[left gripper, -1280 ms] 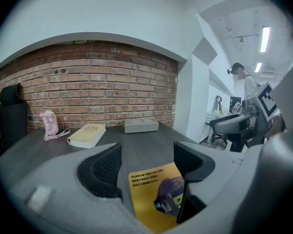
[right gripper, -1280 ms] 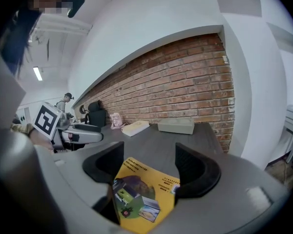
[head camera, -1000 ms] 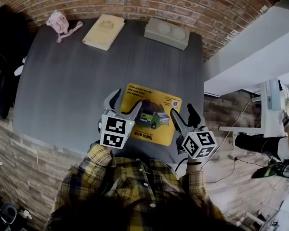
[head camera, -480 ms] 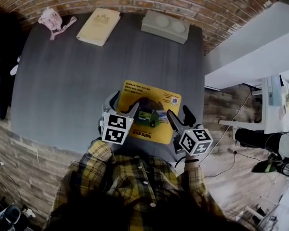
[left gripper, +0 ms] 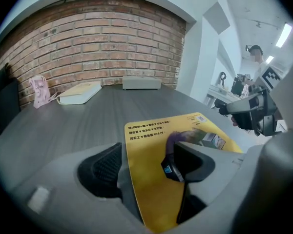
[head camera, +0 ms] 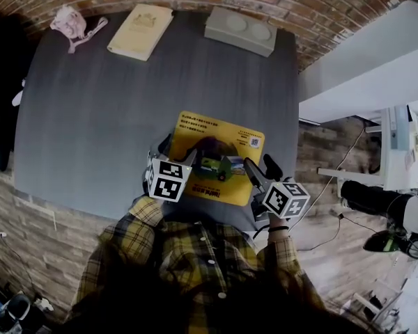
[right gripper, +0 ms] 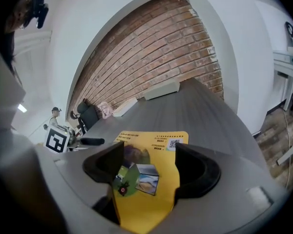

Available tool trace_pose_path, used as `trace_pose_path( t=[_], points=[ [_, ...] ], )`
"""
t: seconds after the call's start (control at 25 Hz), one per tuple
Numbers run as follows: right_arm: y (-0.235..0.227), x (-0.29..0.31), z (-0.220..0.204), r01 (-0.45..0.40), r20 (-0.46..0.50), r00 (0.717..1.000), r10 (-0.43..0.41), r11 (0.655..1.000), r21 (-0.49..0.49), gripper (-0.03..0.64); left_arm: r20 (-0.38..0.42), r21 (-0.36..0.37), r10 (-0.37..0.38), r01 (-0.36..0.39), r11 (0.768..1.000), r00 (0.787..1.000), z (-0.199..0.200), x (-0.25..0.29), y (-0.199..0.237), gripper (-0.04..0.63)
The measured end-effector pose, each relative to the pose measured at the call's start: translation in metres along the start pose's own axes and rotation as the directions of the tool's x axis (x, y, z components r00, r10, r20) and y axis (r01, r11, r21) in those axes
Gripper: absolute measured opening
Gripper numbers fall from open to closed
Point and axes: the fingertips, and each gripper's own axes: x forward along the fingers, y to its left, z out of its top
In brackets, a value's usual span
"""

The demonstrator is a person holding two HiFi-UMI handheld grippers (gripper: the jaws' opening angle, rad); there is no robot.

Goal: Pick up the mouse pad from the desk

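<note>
2 grippers and 1 mouse pad [head camera: 219, 139] are seen. The 2 jaws of the left gripper [left gripper: 145, 165] are held apart, and the pad's near left part is framed between them; nothing is clamped. The 2 jaws of the right gripper [right gripper: 149, 164] are likewise spread, with the pad's near right part seen between them. Whether any jaw touches the pad cannot be told. The pad is laid on the desk [head camera: 111, 110] and reaches forward from both pairs of jaws. It is a thin yellow rectangle with rounded corners, printed with dark text, 1 small square code and 1 picture. The jaws are dark and blocky; 1 left-gripper pad is ribbed. Far beyond the jaws, 3 things are set along the grey, fine-grained desk: 1 pale book [head camera: 141, 31], 1 grey box [head camera: 240, 30] with 2 round hollows, and 1 pink item [head camera: 68, 21] with a cord.
</note>
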Motion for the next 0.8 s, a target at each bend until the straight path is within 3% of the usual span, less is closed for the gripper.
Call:
trace_pose_path(
  t=[0.36,0.8],
  points=[
    [-0.01,0.003,-0.014,-0.019,-0.035,0.999,0.023,0.994,0.109,0.305,-0.076,-0.025,0.0,-0.002,1.0,0.997,-0.029,0.011,0.004,0.327],
    [-0.02,0.0,-0.026,-0.025,-0.071,0.997,0.041,0.979,0.204,0.305,-0.1,-0.032,0.011,-0.014,0.999,0.995,-0.033,0.012,0.004,0.337]
  ],
)
